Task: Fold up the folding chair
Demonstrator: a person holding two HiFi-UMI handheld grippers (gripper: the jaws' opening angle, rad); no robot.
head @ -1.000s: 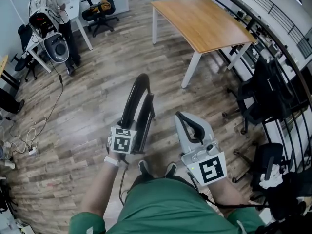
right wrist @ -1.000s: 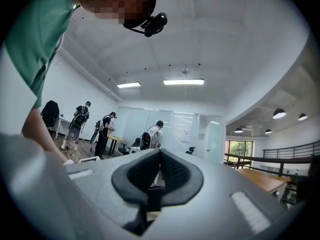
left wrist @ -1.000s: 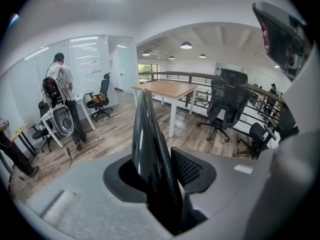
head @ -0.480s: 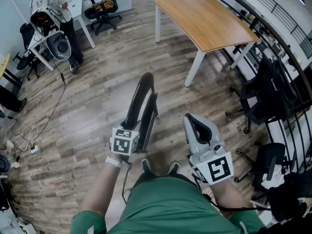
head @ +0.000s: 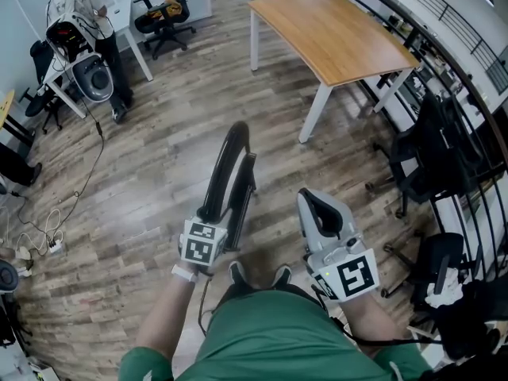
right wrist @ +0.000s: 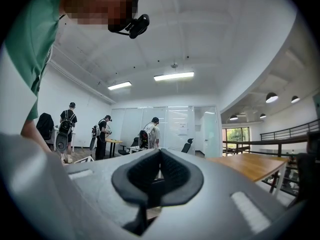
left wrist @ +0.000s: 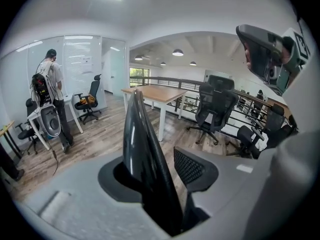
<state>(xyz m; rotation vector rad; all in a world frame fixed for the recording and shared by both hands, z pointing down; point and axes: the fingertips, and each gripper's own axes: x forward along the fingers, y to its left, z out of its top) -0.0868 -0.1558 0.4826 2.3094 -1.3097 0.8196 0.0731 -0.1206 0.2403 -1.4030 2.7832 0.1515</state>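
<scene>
Now the folding chair (head: 226,169) is standing folded flat on its edge on the wood floor (head: 143,181). The left hand-held gripper (head: 214,215) is straddling the chair's black near edge, with jaws that have just been opening (one pad is sitting clear of the frame, so no real pinch). The right hand-held gripper (head: 311,201) is hovering just beside the chair, not touching it, jaws pressed together on nothing.

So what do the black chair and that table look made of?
Folding chair: smooth black with glossy streaks along its edge, likely plastic or painted metal; I can't tell which. Table: matte wood-grain top, possibly laminate or veneer, on white legs that look like painted metal.
</scene>
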